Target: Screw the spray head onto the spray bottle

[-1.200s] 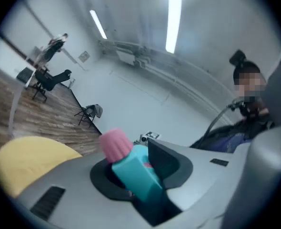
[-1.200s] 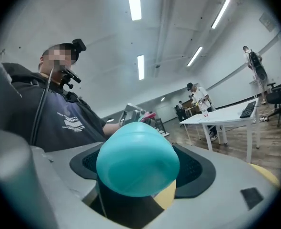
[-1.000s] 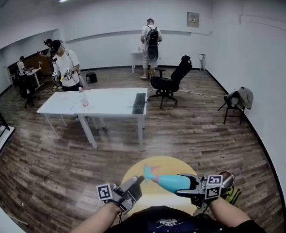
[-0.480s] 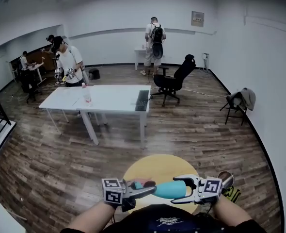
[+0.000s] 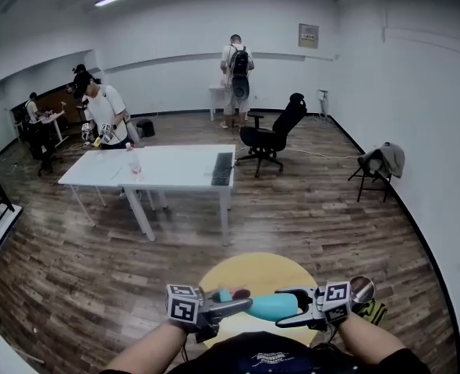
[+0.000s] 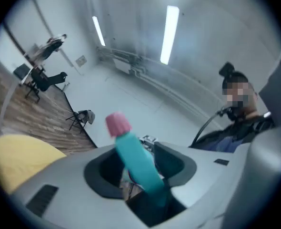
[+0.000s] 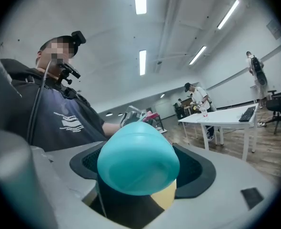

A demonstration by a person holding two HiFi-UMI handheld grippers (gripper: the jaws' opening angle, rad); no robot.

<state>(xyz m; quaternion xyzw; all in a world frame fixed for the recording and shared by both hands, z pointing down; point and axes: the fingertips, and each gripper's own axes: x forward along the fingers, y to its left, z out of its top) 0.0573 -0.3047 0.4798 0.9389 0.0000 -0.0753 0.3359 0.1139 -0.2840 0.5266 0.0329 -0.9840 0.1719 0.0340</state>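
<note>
In the head view my right gripper [image 5: 287,308] is shut on a teal spray bottle [image 5: 270,306], held level above a round yellow table [image 5: 253,269]. The bottle's rounded base [image 7: 138,163] fills the right gripper view between the jaws. At the bottle's neck sits the teal spray head [image 5: 228,295] with its pink nozzle [image 6: 117,123]. My left gripper [image 5: 240,303] comes in from the left and has just been closing; its jaws stand on either side of the spray head [image 6: 136,162] and grip it.
A long white table [image 5: 168,179] with a keyboard [image 5: 222,167] and a small bottle [image 5: 134,163] stands mid-room. Behind it are a black office chair [image 5: 274,131], a folding chair with a garment [image 5: 381,162] at the right wall, and several people at the back.
The left gripper, open and off to the left a second ago, has moved in and closed round the spray head. The bottle has swung from tilted up-left to level.
</note>
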